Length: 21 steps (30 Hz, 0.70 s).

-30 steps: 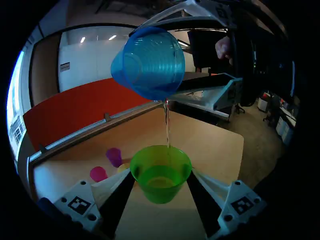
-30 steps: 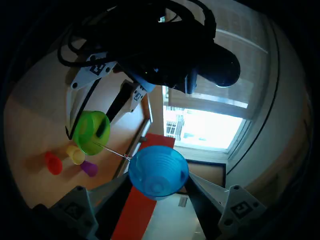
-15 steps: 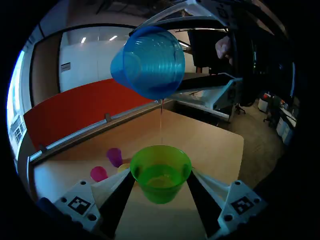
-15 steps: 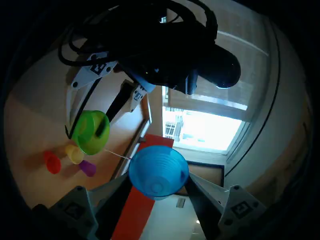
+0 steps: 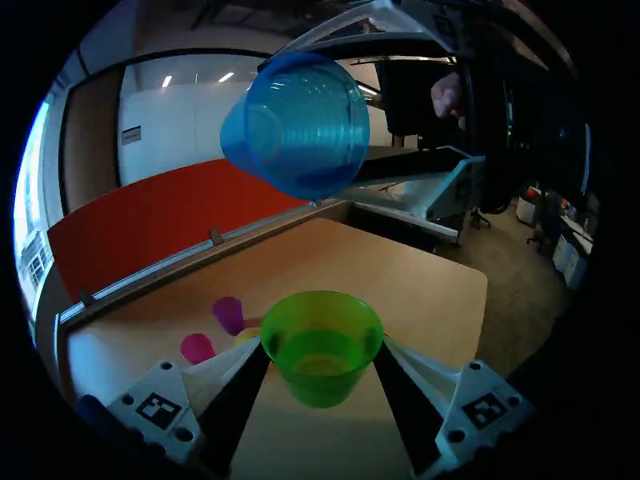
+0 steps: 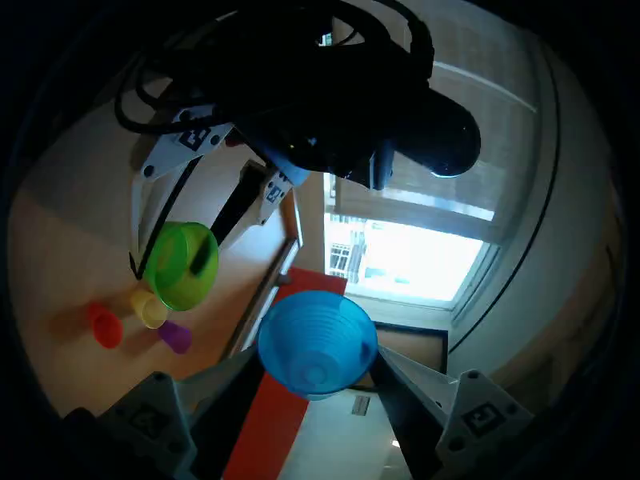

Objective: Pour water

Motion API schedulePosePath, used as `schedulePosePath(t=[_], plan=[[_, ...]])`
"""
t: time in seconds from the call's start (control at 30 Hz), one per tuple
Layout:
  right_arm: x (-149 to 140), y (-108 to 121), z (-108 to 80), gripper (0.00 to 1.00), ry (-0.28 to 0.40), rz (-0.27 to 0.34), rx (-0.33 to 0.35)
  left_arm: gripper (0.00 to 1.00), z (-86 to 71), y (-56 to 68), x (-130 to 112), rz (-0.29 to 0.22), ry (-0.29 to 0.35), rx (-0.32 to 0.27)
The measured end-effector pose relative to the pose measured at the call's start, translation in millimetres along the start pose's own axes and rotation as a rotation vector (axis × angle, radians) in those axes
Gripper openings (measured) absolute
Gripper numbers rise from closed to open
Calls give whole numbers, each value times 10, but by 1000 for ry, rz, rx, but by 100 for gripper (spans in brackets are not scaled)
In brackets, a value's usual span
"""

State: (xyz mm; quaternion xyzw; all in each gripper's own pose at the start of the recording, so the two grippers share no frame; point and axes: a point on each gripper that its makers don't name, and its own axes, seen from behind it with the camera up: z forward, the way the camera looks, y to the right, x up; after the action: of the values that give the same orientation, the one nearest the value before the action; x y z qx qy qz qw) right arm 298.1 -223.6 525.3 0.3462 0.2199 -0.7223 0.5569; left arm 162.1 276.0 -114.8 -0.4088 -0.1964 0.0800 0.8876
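Tabletop [image 5: 432,288] of pale wood below green cup [image 5: 322,348]; red partition [image 5: 152,216] behind.

The green cup [image 5: 322,348] is caught close and upright in the left gripper view, faced across the table [image 5: 424,280]. In the right gripper view it is looked down on from above, farther off, the scene rolled sideways. Shared by the 2 views: green cup, blue cup [image 6: 317,344], table.

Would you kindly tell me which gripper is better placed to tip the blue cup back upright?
Right. The right gripper clamps the blue cup, tilted above the green cup. The left gripper only holds that green cup upright, with water in it, so it should probably just hold steady.
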Motion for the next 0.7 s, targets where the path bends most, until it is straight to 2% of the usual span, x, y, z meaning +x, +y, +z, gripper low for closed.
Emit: schedulePosePath(t=[0.3, 0.47, 0.7], plan=[[-664, -55, 500, 89, -18, 82, 0, 85, -11, 4, -35, 1, -3, 7], [-927, -135, 727, 89, -27, 149, 5, 85, -14, 9, -75, 9, -8, 12], [-1213, -249, 1029, 89, -35, 328, 14, 85, -22, 6, -150, 12, -17, 24]])
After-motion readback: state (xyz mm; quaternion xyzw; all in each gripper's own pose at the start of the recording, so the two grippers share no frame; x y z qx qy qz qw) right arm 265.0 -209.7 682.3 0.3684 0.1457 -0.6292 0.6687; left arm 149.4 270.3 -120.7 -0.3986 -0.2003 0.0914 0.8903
